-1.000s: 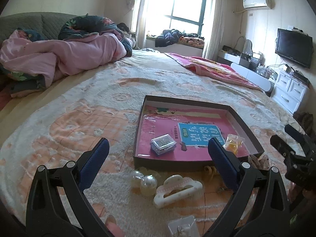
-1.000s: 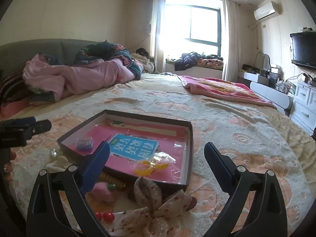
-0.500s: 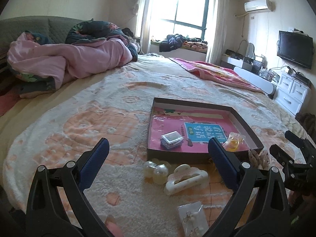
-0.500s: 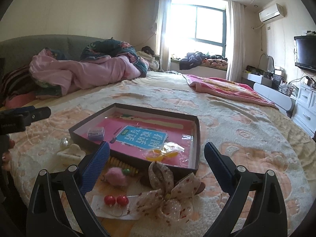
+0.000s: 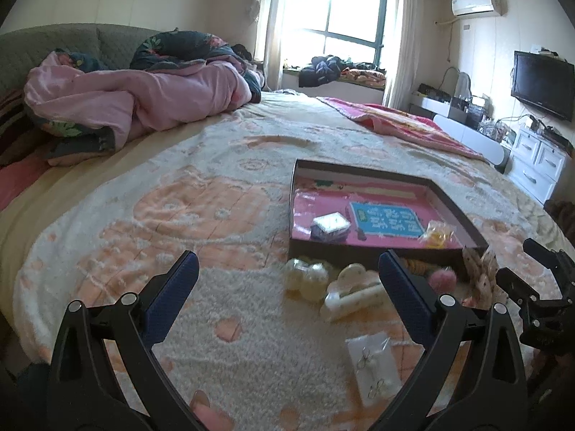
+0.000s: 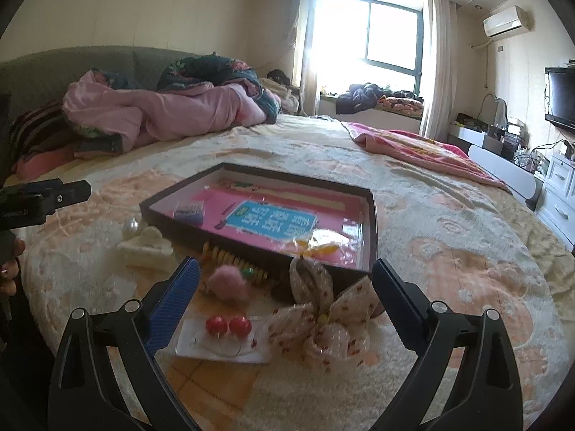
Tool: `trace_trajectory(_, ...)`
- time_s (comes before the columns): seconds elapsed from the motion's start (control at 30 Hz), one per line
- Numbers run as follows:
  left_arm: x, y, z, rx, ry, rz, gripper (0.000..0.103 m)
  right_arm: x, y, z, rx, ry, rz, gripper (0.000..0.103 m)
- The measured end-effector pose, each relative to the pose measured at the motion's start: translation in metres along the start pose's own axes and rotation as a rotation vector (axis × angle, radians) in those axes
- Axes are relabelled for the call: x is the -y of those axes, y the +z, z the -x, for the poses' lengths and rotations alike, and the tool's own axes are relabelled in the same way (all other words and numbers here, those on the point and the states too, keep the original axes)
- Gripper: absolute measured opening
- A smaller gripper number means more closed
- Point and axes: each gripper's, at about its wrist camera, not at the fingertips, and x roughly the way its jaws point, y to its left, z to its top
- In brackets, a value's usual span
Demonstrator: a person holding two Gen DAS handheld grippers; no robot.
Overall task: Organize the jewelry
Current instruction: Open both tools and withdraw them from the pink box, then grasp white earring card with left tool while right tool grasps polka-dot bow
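Right wrist view, both hand-held grippers spread apart, empty, blue Chinese-lettered label in tray.

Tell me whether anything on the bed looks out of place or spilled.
Nothing is spilled or damaged. What stands out is the loose jewelry still outside the tray: the cream hair claw, fabric bow, pink pompom and red earring card lie scattered on the blanket along its near edge.

— Where are you working?
— You're in a home bedroom: a wide bed with a rumpled pink quilt, a curtained window, a wall television, white drawers and an air conditioner.
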Motion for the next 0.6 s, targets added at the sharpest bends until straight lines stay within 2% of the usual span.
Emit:
trace_trajectory(0.33,-0.001,-0.017,-0.002,-0.040,-0.005,-0.016,0.092,-0.003,-0.018,0.002,-0.051,-0.005,-0.006,0.094)
trace_trajectory(0.6,0.018,-0.030,-0.006,-0.080,-0.063,-0.054,0.092,0.003,-0.029,0.006,-0.072,-0.034,-0.033,0.094)
